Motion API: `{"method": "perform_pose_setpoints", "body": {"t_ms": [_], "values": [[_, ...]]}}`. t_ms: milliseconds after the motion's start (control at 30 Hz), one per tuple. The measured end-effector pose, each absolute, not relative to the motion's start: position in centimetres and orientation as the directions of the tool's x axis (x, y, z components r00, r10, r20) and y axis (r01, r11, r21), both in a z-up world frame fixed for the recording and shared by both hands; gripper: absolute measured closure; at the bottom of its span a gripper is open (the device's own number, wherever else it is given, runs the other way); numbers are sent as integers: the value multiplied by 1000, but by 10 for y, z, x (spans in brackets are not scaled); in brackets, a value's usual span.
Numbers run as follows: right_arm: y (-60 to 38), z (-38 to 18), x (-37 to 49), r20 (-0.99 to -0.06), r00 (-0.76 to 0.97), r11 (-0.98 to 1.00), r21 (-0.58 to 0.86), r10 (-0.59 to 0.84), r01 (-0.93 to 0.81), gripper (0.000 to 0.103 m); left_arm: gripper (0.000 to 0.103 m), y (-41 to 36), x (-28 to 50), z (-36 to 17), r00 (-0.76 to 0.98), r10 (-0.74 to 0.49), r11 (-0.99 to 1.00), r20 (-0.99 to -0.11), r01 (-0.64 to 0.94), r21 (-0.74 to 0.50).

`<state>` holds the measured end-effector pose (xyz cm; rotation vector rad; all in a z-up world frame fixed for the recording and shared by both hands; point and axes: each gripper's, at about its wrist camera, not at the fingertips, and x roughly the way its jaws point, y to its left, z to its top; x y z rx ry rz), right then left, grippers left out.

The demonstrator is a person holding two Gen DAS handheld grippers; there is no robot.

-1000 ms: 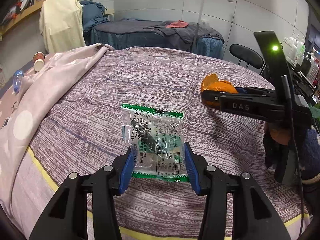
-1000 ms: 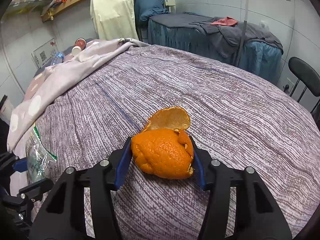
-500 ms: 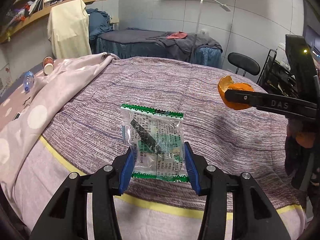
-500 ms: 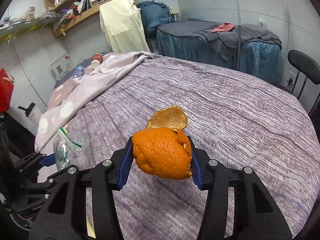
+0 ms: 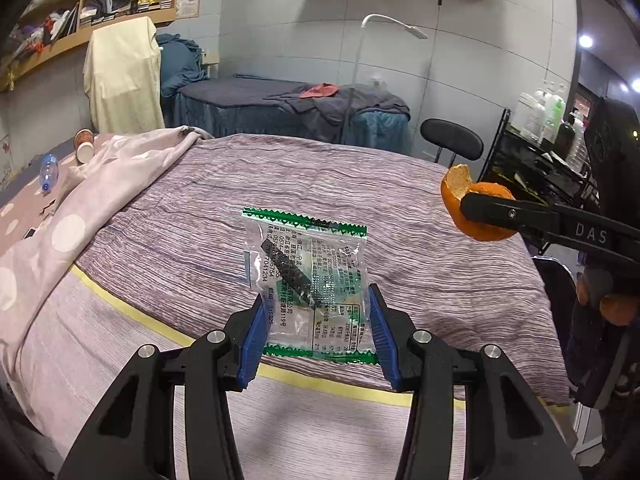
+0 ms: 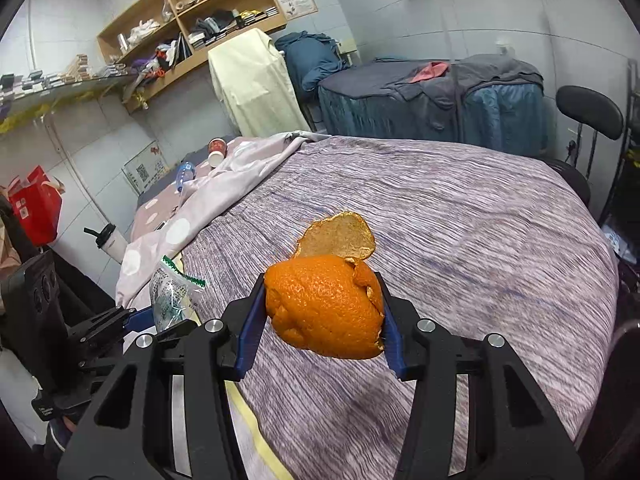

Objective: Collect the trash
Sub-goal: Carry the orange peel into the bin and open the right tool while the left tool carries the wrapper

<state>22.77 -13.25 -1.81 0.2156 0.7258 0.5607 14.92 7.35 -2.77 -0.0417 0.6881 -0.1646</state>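
Left gripper [image 5: 316, 330] — fingers clamped on a clear green-edged wrapper [image 5: 306, 280], held above the bed [image 5: 208, 208]. Right gripper [image 6: 324, 326] — fingers clamped on orange peel [image 6: 326, 306], above the bed's foot.

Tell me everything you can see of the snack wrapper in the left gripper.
The snack wrapper is a small, crinkled clear-plastic packet with green zigzag-sealed strips along its top and bottom edges and dense dark print plus a black diagonal patch on its face. It looks empty and flattened. It stands roughly upright, lifted clear of the striped bedspread, pinched at its lower side edges between the blue-padded fingers of the left gripper. Nothing else touches it; in the right wrist view it shows edge-on at lower left.
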Motion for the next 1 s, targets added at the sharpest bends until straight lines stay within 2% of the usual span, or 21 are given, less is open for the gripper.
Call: {"method": "perform_pose_setpoints", "body": {"t_ms": [633, 1000], "values": [[-264, -37, 148, -529, 736, 881, 430, 422, -197, 53, 57, -7, 127, -21, 735, -298, 951, -609, 282, -125], [-343, -53, 112, -546, 795, 908, 419, 263, -12, 53, 57, -55, 120, -17, 708, -371, 919, -600, 372, -130]]}}
